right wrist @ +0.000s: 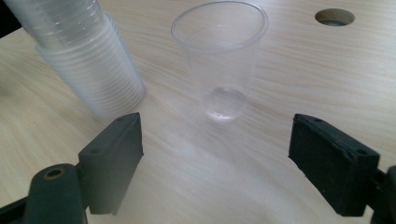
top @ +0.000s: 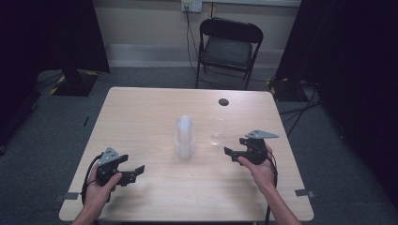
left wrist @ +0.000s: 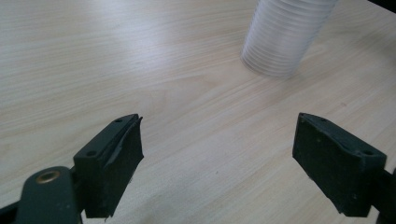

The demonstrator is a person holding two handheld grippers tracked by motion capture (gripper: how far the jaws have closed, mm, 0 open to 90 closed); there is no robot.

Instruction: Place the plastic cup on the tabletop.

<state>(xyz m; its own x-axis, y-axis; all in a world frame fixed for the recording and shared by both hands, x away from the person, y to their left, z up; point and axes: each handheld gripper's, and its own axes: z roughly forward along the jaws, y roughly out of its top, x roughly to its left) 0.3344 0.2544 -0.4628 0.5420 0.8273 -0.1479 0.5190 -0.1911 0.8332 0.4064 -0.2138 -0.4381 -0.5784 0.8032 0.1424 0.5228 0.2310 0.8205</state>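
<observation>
Single clear cup [right wrist: 219, 60] stands upright just right of the cup stack [top: 185, 137]; right gripper [right wrist: 215, 154] jaws apart near it, left gripper [left wrist: 217, 154] jaws apart, both empty.

single clear plastic cup [right wrist: 219, 60]: upright, mouth up, empty, on the wooden table, apart from everything | stack of clear plastic cups [right wrist: 88, 65]: nested, ribbed look, standing mouth down, 1 cup raised above the rest, near the table's middle, just beside the single cup, not touching
</observation>
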